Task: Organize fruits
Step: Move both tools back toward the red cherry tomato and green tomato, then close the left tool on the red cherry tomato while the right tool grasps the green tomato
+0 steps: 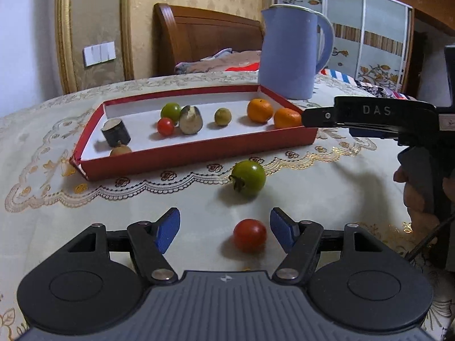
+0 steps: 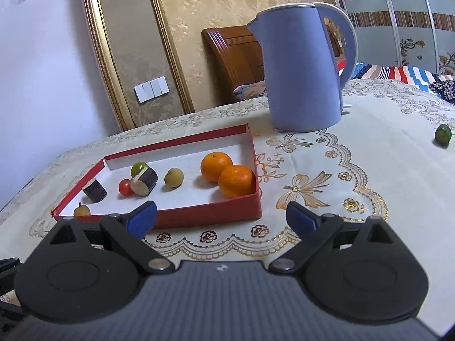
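A red tomato [image 1: 249, 235] lies on the tablecloth between the blue pads of my open left gripper [image 1: 224, 228], nearer the right pad and touching neither. A green tomato [image 1: 248, 178] sits just beyond it. The red tray [image 1: 196, 149] holds two oranges [image 1: 259, 110], a small red tomato [image 1: 165, 126], green fruits and dark cut pieces [image 1: 116, 133]. My right gripper [image 2: 221, 220] hovers open and empty at the near right corner of the tray [image 2: 210, 213]; from the left wrist view its black body [image 1: 369, 116] reaches in from the right. Another green fruit [image 2: 442, 133] lies far right.
A tall blue kettle [image 2: 301, 68] stands behind the tray's right end. The cream embroidered tablecloth [image 1: 312, 199] covers the table. A person's hand [image 1: 418, 193] grips the right tool at the frame's edge. A wooden bed headboard [image 1: 204, 37] is behind the table.
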Demonstrator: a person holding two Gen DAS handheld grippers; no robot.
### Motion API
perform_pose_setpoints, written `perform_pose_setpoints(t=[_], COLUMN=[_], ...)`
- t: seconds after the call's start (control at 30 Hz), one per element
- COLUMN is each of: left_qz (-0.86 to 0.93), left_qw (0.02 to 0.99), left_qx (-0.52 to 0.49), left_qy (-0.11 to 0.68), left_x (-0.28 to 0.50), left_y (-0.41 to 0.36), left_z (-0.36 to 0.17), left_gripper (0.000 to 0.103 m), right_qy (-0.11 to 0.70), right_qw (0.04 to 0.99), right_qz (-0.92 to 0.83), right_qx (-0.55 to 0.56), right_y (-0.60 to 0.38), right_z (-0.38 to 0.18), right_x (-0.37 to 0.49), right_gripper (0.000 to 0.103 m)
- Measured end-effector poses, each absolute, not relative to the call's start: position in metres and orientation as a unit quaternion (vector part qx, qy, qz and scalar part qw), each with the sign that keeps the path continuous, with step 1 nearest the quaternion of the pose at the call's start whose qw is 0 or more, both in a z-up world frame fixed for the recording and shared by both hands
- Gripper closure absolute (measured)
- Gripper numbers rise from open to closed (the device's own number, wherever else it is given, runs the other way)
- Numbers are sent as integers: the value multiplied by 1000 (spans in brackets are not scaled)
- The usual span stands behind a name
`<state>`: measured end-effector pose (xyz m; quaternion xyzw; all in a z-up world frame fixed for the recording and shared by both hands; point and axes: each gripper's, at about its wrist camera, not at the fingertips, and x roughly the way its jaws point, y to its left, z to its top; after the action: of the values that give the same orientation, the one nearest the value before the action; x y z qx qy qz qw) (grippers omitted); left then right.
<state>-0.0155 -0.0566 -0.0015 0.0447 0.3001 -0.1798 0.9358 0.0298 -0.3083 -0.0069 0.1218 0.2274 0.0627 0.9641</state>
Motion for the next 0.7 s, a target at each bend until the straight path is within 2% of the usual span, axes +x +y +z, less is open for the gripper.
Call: perform_pose_setpoints(t=[0.23, 0.4, 0.5, 0.57, 0.7], left_qz=[-178, -184, -187, -188, -183], left_qw=[934, 931, 930, 930, 932], left_qx=[46, 55, 59, 58, 59], left_qy=[307, 310, 310, 309, 307], left_x=[-21, -21, -22, -22, -23], left_y=[-63, -67, -68, -68, -69], left_z=[-6, -7, -8, -8, -8], left_gripper=[35, 69, 71, 79, 79], right_qy=[220, 219, 220, 224, 226], right_qw=[965, 967, 967, 967, 967], right_qz=[56, 52, 52, 52, 53], right_qx=[129, 117, 116, 113, 109], right_y=[-311, -307, -306, -305, -303], right_z=[-6, -6, -6, -7, -8], right_x=[28, 28, 29, 29, 29], right_gripper=[3, 3, 3, 3, 3])
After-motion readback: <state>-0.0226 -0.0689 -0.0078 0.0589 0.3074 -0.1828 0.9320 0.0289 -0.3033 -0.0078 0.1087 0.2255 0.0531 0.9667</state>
